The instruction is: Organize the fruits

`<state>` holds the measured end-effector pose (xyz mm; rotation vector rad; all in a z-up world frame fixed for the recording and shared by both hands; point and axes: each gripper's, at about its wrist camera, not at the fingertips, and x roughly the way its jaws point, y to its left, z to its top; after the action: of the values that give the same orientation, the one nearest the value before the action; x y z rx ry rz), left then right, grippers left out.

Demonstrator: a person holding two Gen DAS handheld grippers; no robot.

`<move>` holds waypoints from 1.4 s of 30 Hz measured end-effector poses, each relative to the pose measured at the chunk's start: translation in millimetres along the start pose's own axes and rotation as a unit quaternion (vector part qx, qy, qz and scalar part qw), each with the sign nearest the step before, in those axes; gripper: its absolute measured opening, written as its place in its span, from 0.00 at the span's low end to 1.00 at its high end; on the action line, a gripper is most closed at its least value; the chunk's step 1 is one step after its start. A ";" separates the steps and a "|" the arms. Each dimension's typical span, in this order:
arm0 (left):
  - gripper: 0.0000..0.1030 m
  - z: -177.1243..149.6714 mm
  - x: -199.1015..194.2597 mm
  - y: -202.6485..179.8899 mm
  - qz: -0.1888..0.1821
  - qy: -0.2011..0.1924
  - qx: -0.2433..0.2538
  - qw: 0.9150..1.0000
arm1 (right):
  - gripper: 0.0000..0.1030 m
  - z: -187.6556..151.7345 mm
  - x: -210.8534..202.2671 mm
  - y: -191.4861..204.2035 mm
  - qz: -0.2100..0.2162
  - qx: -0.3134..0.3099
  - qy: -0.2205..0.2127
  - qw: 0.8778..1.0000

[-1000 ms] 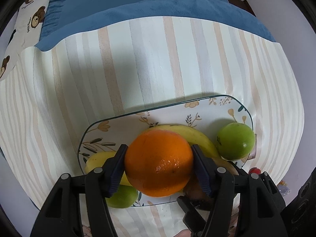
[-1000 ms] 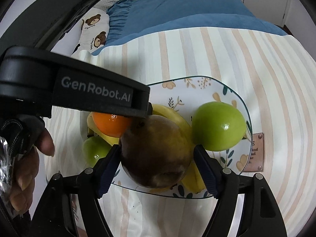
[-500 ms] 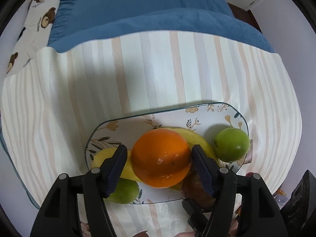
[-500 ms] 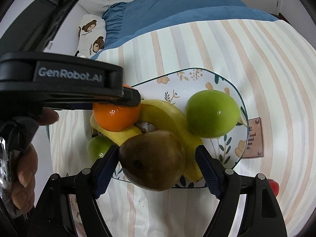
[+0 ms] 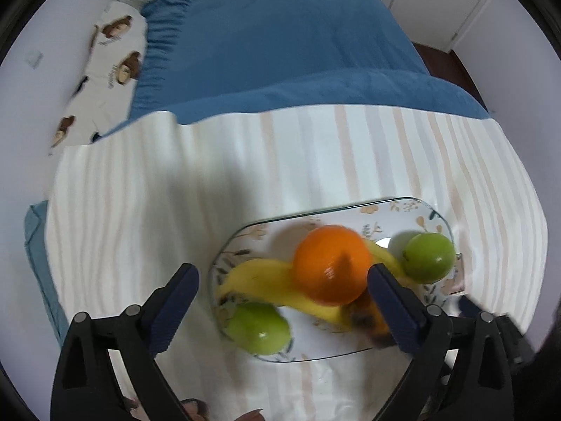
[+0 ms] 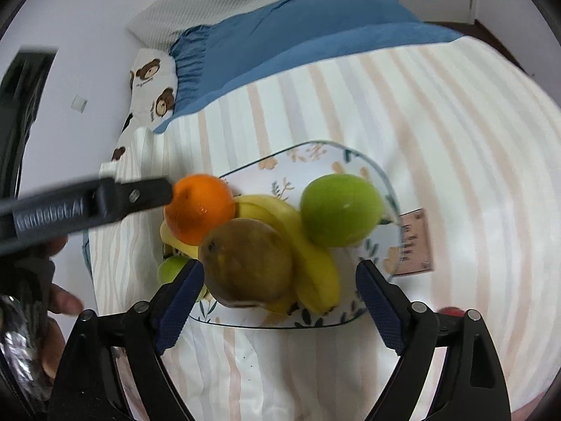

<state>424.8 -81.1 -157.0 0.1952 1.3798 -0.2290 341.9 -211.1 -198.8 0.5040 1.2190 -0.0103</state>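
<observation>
A floral plate (image 5: 315, 212) on the striped cloth holds an orange (image 5: 331, 263) resting on bananas (image 5: 256, 277), two green apples (image 5: 259, 328) (image 5: 427, 258) and a brown pear (image 5: 364, 312). My left gripper (image 5: 280, 270) hangs above the plate pointing down. Its jaws are opening wide and its pads stand clear of the orange. In the right wrist view the pear (image 6: 249, 266) lies on the bananas (image 6: 308, 252) beside the orange (image 6: 200, 207) and the large apple (image 6: 340, 210). My right gripper (image 6: 280, 266) is also opening, and nothing is pressed between its pads.
A striped cloth (image 5: 315, 154) covers the surface, with a blue blanket (image 5: 280, 52) and a bear-print pillow (image 5: 108, 73) behind it. A finger of the left gripper (image 6: 140, 193) and a person's hand (image 6: 59, 301) fill the left of the right wrist view. A brown label (image 6: 415, 242) lies right of the plate's rim (image 6: 301, 147).
Both grippers opened and let go: the left released the orange, the right the pear. Both pulled up and back, so the plate looks smaller and further off.
</observation>
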 end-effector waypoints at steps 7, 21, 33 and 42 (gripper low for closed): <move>0.97 -47.9 -23.4 21.2 0.011 -0.047 -0.033 0.998 | 0.96 -8.7 -41.2 1.5 -0.082 -0.041 -0.051 0.994; 0.96 -143.1 -75.7 16.0 0.020 -0.113 -0.066 0.991 | 0.97 -61.2 -105.4 3.1 -0.133 -0.100 -0.095 0.982; 0.96 -188.7 -154.4 1.7 0.019 -0.192 -0.062 0.979 | 0.97 -104.8 -197.7 23.6 -0.116 -0.131 -0.160 0.971; 0.96 -219.3 -190.5 -10.6 0.018 -0.220 -0.053 0.974 | 0.97 -136.9 -250.4 36.8 -0.101 -0.146 -0.196 0.964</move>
<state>181.2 -23.2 -9.2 0.0744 0.9440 -0.1554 139.9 -191.4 5.2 0.1087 0.8574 -0.0983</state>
